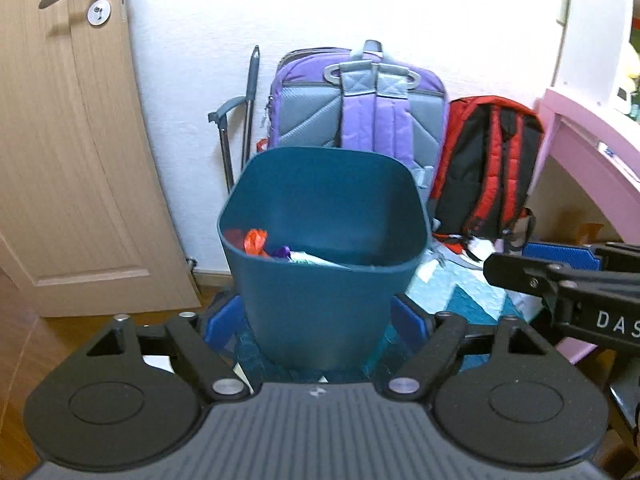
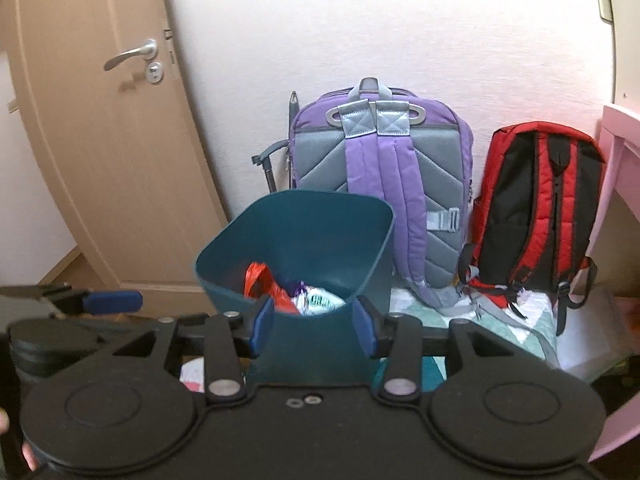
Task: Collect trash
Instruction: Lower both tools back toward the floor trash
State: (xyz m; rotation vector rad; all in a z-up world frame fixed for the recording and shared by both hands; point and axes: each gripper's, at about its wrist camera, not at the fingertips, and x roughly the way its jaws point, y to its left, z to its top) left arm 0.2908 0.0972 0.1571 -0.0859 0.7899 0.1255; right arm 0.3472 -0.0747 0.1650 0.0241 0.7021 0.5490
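A teal trash bin (image 1: 324,248) stands on a patterned mat, also in the right wrist view (image 2: 296,248). Inside lie an orange wrapper (image 1: 256,242), a purple scrap and a white packet (image 2: 318,302). My left gripper (image 1: 320,324) is open, its blue pads either side of the bin's lower body. My right gripper (image 2: 314,330) is open with its blue pads (image 2: 262,328) straddling the bin's near wall below the rim; I cannot tell whether they touch it. The right gripper also shows at the right of the left wrist view (image 1: 560,268).
A purple backpack (image 2: 380,184) and a red and black backpack (image 2: 536,216) lean on the white wall behind the bin. A wooden door (image 1: 68,140) is at left. A pink desk (image 1: 592,144) is at right. The mat (image 1: 452,284) lies on a wood floor.
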